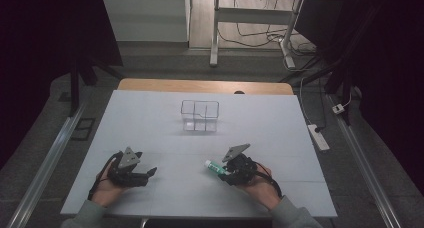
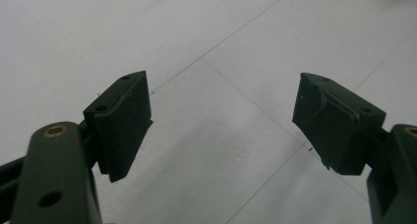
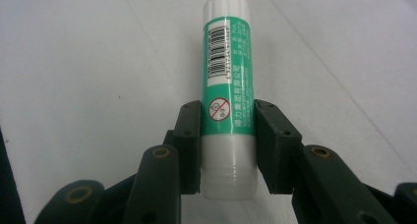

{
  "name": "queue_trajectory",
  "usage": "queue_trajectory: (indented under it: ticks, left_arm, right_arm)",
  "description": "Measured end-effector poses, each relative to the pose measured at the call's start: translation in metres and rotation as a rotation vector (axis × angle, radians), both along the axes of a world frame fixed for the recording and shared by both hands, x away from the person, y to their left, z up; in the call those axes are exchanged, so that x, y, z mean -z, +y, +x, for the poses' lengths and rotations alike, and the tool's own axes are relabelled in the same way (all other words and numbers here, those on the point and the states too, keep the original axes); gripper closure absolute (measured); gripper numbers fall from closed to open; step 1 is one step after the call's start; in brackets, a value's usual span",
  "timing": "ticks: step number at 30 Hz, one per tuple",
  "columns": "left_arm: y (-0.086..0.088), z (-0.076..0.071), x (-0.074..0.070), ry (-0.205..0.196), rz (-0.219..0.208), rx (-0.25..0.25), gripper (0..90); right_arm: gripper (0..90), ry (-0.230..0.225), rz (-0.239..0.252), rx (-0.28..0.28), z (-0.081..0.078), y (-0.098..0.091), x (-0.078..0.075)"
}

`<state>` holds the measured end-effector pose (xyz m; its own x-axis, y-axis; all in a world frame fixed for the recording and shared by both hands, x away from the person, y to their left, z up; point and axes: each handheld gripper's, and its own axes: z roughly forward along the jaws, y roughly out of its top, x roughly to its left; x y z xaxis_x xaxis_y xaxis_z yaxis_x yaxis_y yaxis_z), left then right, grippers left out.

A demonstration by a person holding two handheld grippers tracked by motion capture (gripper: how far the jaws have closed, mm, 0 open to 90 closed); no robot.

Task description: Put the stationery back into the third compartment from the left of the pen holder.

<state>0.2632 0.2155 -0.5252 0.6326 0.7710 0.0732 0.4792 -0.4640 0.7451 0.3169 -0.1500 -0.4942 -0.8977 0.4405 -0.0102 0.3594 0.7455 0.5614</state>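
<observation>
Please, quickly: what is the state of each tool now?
Left tool: open, nothing between its jaws.
Right tool: closed on the glue stick, near its base.

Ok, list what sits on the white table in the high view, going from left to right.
left gripper → clear box → glue stick → right gripper, whose jaws are closed on the glue stick.

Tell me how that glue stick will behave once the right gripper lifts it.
The glue stick looks rigid, so the right gripper probably won't crush it. Its smooth round plastic may slip or swivel between the flat pads. Set down sideways, it would likely roll.
</observation>
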Motion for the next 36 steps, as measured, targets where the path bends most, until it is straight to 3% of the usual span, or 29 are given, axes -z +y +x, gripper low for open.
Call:
queue_trajectory:
  ticks: [12,36]
  left_arm:
    - [-0.025,-0.003,-0.019,-0.062,0.002,0.105,22.7]
    - [-0.105,0.013,-0.038,-0.110,0.125,0.370,21.9]
  right_arm:
    - [65.5,0.027,0.066,0.005,0.007,-0.009,-0.006]
    - [65.5,0.075,0.102,-0.041,0.010,-0.004,-0.006]
